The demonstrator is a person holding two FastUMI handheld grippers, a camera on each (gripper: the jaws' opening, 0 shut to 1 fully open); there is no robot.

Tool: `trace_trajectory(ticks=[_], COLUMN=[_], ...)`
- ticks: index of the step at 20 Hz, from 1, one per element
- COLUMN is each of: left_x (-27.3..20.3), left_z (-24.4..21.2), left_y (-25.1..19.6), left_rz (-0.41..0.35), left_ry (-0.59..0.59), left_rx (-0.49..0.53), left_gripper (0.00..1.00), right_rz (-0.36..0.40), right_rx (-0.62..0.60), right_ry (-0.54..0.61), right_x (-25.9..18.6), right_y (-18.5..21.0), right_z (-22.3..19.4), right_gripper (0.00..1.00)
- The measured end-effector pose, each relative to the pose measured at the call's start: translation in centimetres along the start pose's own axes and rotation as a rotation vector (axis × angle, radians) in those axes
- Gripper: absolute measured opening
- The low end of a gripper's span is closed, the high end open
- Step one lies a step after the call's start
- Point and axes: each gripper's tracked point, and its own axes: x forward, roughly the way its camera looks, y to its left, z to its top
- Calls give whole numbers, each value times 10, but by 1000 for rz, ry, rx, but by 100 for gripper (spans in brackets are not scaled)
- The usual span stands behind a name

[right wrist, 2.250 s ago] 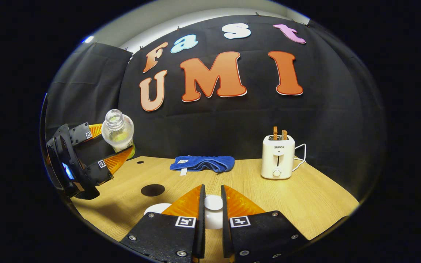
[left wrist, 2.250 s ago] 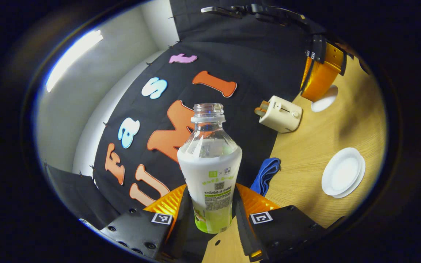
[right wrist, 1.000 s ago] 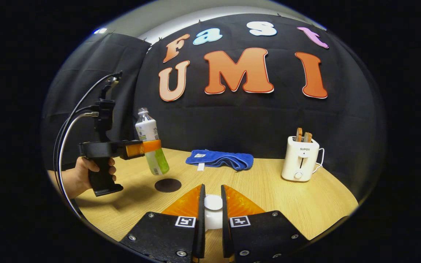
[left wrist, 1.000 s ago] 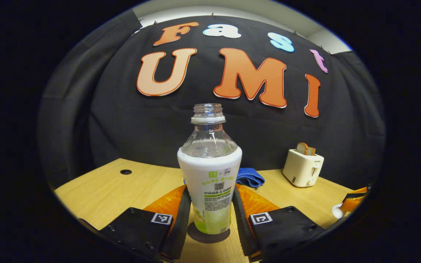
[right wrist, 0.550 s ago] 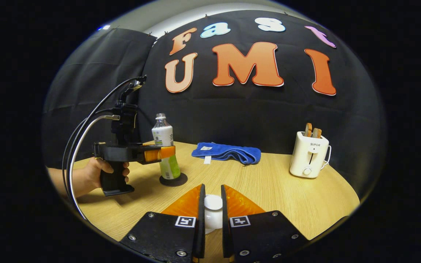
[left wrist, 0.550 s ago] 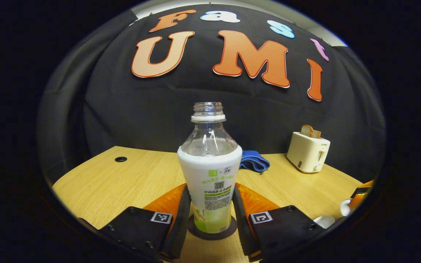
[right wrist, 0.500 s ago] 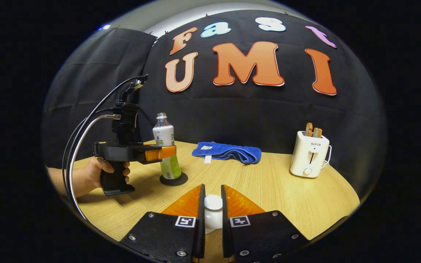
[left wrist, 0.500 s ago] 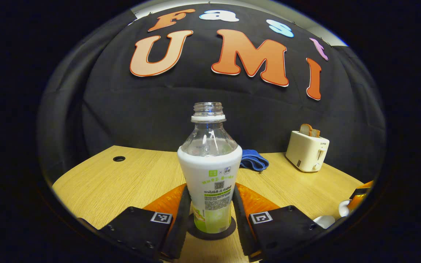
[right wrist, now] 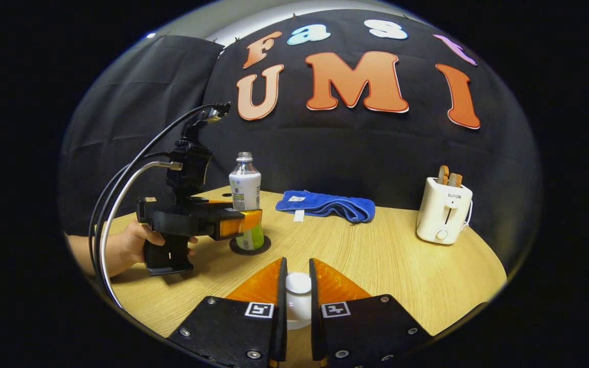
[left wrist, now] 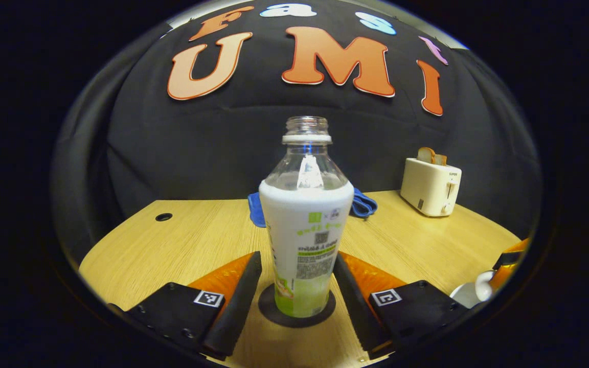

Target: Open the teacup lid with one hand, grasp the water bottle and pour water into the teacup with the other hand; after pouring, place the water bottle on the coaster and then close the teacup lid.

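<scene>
The clear water bottle (left wrist: 304,230) with a white and green label stands upright and uncapped on the dark round coaster (left wrist: 270,313). My left gripper (left wrist: 297,258) is open, its fingers on either side of the bottle with a gap on each side. In the right gripper view the bottle (right wrist: 246,189) and coaster (right wrist: 250,247) sit at the left, with the left gripper (right wrist: 251,221) beside the bottle. My right gripper (right wrist: 297,268) is shut on the white teacup lid (right wrist: 298,285) by its knob. The white teacup (left wrist: 462,296) is at the right edge of the left gripper view.
A blue folded cloth (right wrist: 327,204) lies at the back of the wooden table (right wrist: 386,266). A cream toaster (right wrist: 444,217) with bread slices stands at the back right. A hand (right wrist: 131,245) holds the left gripper's handle, cables arching above. A round hole (left wrist: 163,217) is in the table's far left.
The bottle was brought upright and set down on the coaster. The left gripper's fingers then spread off its sides. The right gripper still holds the lid.
</scene>
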Motion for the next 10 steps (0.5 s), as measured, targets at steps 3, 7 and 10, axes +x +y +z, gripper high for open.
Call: trace_trajectory(ticks=[3, 7, 10], left_x=[-7, -29, -47], left_z=[8, 22, 36], left_y=[-1, 0, 7], left_rz=[-5, -10, 2], left_ry=[-29, -69, -113], left_rx=[28, 33, 41], left_gripper=[97, 98, 96], right_rz=[7, -1, 0], right_rx=[8, -4, 1], right_ry=[23, 31, 33], right_x=[5, 12, 13], right_y=[3, 4, 4], right_z=[-8, -12, -12], right_gripper=[19, 19, 19])
